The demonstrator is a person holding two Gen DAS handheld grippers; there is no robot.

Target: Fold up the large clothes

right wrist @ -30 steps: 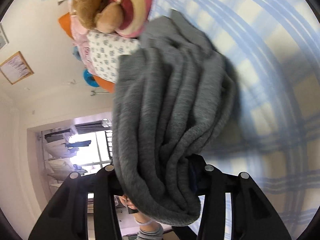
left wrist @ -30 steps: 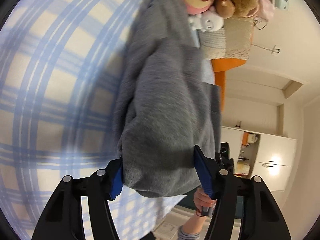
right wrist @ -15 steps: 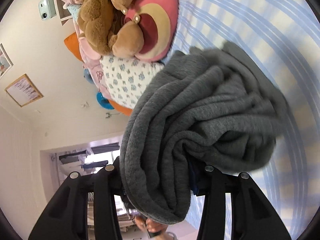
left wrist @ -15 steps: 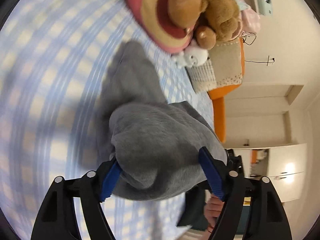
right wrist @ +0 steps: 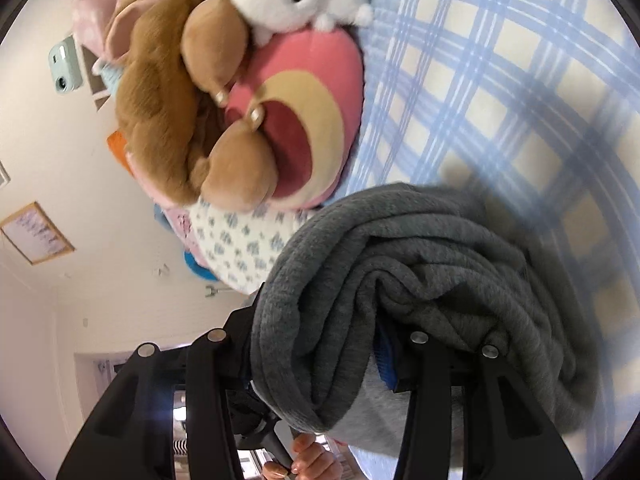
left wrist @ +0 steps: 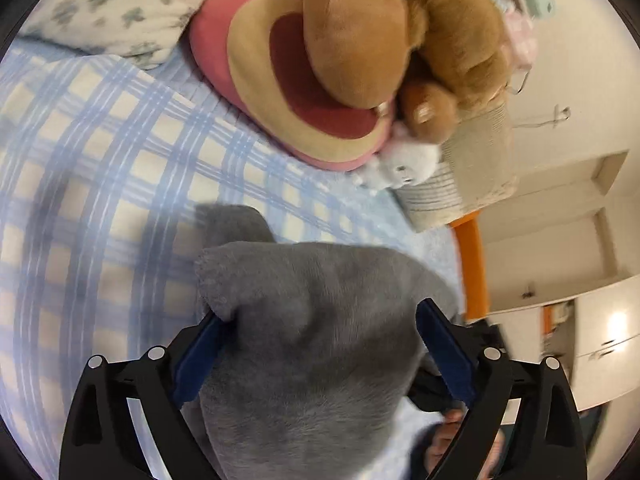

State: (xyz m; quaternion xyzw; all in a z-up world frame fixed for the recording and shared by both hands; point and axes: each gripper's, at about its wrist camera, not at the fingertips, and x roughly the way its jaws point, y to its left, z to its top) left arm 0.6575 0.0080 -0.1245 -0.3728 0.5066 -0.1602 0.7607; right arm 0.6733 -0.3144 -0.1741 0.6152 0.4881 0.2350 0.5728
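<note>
A bulky grey fleece garment (left wrist: 316,320) is bunched between both grippers above a blue-and-cream plaid bedsheet (left wrist: 100,168). My left gripper (left wrist: 320,344) is shut on a thick wad of it, the blue pads (left wrist: 196,356) pressed into its sides. In the right wrist view the garment (right wrist: 420,280) lies in rolled folds over my right gripper (right wrist: 320,344), which is shut on it; one blue pad (right wrist: 386,364) shows, the other is hidden by cloth.
At the head of the bed lie a pink round cushion (left wrist: 288,92), a brown plush bear (left wrist: 400,28), a small white plush (left wrist: 404,164) and a floral pillow (left wrist: 112,4). An orange bed edge (left wrist: 472,264) and white cupboards (left wrist: 600,344) are at the right.
Both grippers have carried the bunched garment toward the head of the bed; the cushions and plush toys now loom much larger, and less of the garment trails on the sheet.
</note>
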